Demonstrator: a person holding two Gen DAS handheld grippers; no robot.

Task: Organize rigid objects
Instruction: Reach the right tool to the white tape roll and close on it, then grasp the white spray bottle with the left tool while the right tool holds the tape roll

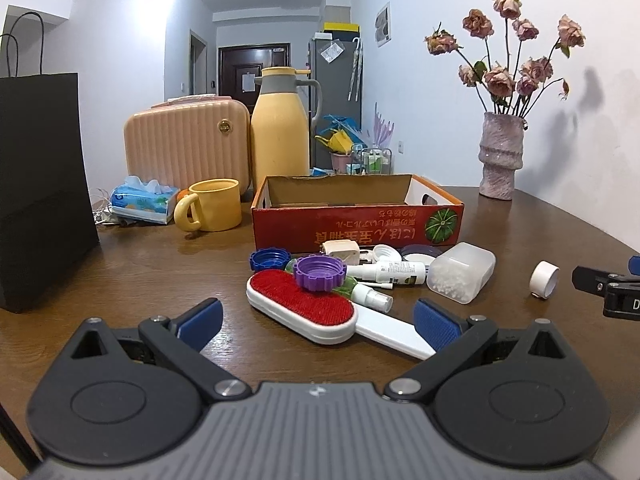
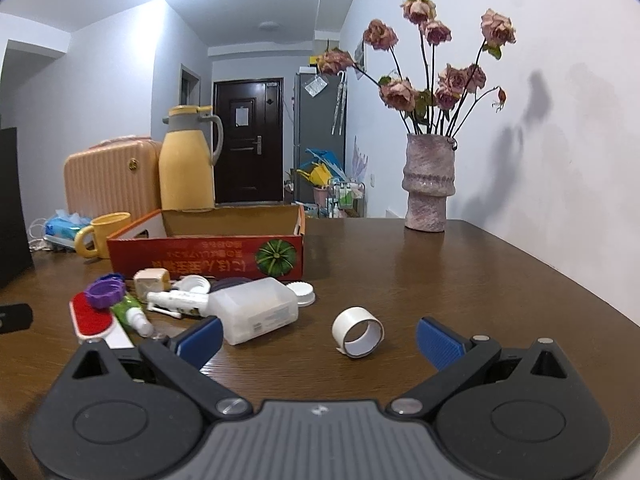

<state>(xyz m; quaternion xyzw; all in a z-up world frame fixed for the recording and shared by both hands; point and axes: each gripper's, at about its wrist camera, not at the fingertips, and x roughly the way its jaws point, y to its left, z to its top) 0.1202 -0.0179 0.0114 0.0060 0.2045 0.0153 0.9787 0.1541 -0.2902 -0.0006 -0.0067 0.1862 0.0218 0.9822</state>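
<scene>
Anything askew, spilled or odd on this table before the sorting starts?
Nothing spilled or broken. The small items lie in a loose heap before the red cardboard box: a purple cap rests on the lint brush. The tape roll lies on its side, apart from the heap. Both grippers hang open.

red-bristled white lint brush [image 1: 301, 306], ridged purple plastic cap [image 1: 319, 272], blue cap [image 1: 269, 259], red-orange cardboard box [image 1: 356, 229] printed with a green pumpkin, yellow mug [image 1: 212, 210].

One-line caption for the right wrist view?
Open right gripper faces a white tape roll on the table, clutter beside a cardboard box.
</scene>
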